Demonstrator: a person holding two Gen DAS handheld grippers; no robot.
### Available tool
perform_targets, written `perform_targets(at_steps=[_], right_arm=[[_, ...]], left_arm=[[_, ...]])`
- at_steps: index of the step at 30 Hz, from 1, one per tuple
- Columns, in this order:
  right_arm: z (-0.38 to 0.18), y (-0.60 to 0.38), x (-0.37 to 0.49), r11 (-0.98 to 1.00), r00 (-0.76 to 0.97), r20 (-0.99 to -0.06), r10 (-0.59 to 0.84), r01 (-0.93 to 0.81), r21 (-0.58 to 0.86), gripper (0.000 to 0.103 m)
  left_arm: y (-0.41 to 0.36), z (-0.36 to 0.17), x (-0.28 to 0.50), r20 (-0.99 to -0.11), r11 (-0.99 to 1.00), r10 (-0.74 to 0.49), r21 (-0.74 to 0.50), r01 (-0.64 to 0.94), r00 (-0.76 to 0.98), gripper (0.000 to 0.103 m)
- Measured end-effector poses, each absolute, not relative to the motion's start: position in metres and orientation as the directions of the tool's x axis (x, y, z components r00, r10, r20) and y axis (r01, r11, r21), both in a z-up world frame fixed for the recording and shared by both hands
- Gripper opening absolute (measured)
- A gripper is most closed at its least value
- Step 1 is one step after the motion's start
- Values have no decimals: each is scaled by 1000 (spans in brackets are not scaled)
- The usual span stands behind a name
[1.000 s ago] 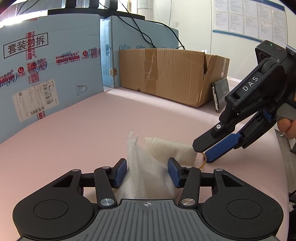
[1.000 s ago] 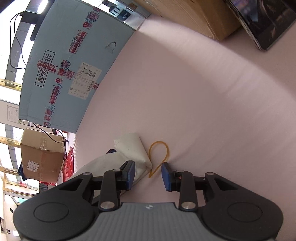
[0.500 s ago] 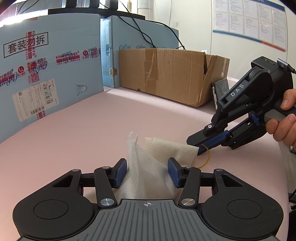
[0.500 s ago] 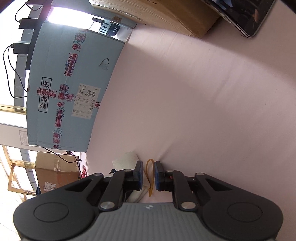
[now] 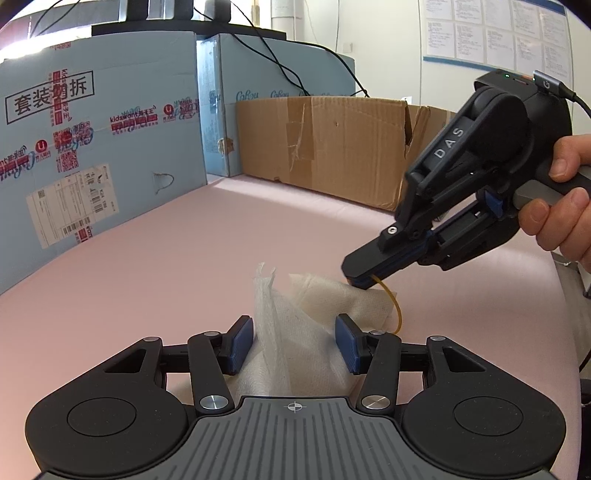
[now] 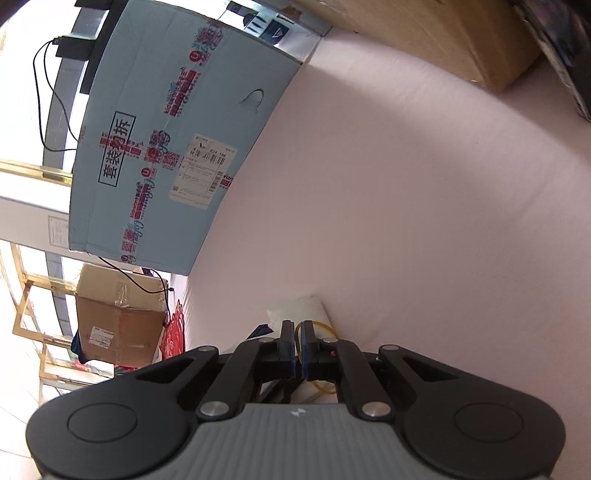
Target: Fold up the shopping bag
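Two blue cartons (image 5: 99,147), brown cardboard box (image 5: 332,147) behind shopping bag (image 5: 295,332)

The right gripper (image 5: 364,282), open a second ago, has pinched shut on the yellow rubber band (image 5: 395,314) beside the bag (image 5: 295,332).

**Boxes and papers ringing the pink worktop**

A pink worktop (image 5: 155,280) stretches back to a wall of cartons. At far left stands a large light-blue box (image 5: 99,147) with red patterned tape, black Chinese characters and a white shipping label (image 5: 72,206). A second blue box (image 5: 280,92) stands behind it, with black cables (image 5: 280,62) trailing over its top. To the right lies a brown cardboard box (image 5: 332,147), torn at one corner. Printed sheets (image 5: 491,33) hang on the far right wall. Past the worktop's edge, the right wrist view shows another brown carton (image 6: 118,317).
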State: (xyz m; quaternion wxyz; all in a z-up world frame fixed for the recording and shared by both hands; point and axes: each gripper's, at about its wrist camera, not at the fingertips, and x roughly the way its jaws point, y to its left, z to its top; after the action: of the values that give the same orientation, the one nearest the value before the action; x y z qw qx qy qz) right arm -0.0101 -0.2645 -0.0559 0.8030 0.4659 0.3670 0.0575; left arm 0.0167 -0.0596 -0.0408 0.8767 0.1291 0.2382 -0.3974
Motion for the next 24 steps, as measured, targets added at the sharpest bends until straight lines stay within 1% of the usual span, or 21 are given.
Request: perform_targets(at_steps=[6, 8, 15, 20, 22, 24], right_arm=[[-59, -260, 14, 568, 703, -565, 431, 276, 776, 2], [-59, -259, 17, 556, 708, -552, 440, 268, 787, 2], [-77, -266, 27, 440, 738, -464, 490, 250, 862, 2], [-86, -268, 47, 446, 695, -493, 522, 270, 853, 2], [-85, -266, 64, 479, 640, -515, 570, 251, 841, 3], [-79, -264, 76, 531, 594, -549, 588, 227, 816, 3]], left_arm=[[-58, -40, 17, -522, 652, -638, 26, 758, 566, 48], [-58, -40, 17, -522, 652, -638, 24, 758, 566, 48], [-57, -40, 17, -522, 653, -640, 18, 757, 564, 48], [-57, -41, 19, -524, 653, -643, 6, 757, 558, 48], [-57, -41, 18, -525, 654, -641, 9, 756, 560, 49], [-58, -41, 18, -525, 655, -639, 12, 756, 562, 49]])
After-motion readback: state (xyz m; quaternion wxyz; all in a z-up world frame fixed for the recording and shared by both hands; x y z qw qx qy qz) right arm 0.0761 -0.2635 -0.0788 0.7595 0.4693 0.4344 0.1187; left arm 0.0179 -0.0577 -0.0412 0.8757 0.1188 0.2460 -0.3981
